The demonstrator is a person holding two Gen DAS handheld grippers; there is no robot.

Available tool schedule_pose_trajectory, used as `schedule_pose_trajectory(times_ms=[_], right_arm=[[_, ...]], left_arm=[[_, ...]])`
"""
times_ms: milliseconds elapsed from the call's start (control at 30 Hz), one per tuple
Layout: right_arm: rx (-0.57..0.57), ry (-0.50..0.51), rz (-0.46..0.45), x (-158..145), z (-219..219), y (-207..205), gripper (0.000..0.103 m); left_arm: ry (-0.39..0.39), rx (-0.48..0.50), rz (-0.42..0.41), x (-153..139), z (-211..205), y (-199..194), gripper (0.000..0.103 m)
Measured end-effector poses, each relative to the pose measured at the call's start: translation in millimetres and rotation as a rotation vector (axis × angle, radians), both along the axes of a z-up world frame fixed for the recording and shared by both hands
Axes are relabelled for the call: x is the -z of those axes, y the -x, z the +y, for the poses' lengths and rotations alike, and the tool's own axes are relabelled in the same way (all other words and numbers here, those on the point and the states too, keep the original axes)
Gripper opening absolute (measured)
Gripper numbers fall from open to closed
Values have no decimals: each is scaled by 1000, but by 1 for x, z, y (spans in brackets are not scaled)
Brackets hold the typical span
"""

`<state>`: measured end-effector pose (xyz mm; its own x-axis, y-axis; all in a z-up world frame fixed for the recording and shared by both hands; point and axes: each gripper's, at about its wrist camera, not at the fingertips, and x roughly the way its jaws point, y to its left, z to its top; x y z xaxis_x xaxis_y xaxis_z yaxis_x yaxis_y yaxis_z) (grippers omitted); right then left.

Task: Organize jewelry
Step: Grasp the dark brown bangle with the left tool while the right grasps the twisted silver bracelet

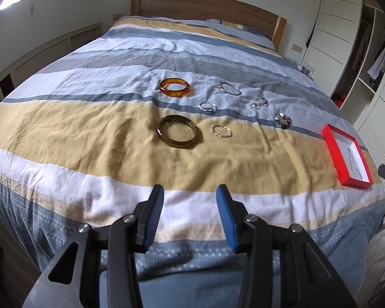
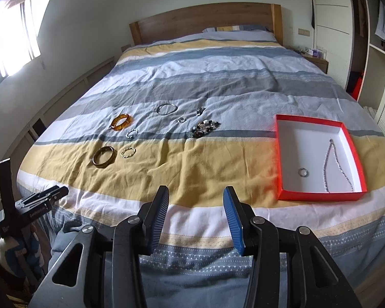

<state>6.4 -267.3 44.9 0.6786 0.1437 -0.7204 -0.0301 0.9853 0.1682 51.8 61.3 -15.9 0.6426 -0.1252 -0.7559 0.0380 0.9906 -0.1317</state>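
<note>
striped bedspread (image 2: 205, 82), scattered glossy bangles (image 2: 121, 122)

Bangles (image 1: 176, 88), rings (image 1: 260, 103) and a beaded piece (image 2: 205, 128) lie beside a red box (image 2: 285, 154) holding a chain (image 2: 333, 164).

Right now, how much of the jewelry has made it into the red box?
Done: a chain necklace and a small ring lie in the red box. In hand: nothing; the left gripper and right gripper are both open and empty. Left on the bed: an amber bangle, a dark bangle, thin bracelets, small rings and a beaded piece.
</note>
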Motion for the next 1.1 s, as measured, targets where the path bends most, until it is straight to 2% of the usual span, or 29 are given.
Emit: schedule_pose_trajectory(times_ms=[200,567,833,967,1100], right_arm=[[-71,5,39,14,21,-34,44],[-220,-19,87,47,82,-123,43],[-310,-39,129,75,131,-175,42],[-329,-43,152,90,147,-194,42],[-332,-47,172,102,157,-211,41]], left_arm=[[-4,-43,23,11,21,-35,41],[49,-64,70,29,41,-103,40],[3,-70,140,61,41,-150,40],[1,-68,169,80,45,-163,40],[5,-67,162,88,47,-164,40]])
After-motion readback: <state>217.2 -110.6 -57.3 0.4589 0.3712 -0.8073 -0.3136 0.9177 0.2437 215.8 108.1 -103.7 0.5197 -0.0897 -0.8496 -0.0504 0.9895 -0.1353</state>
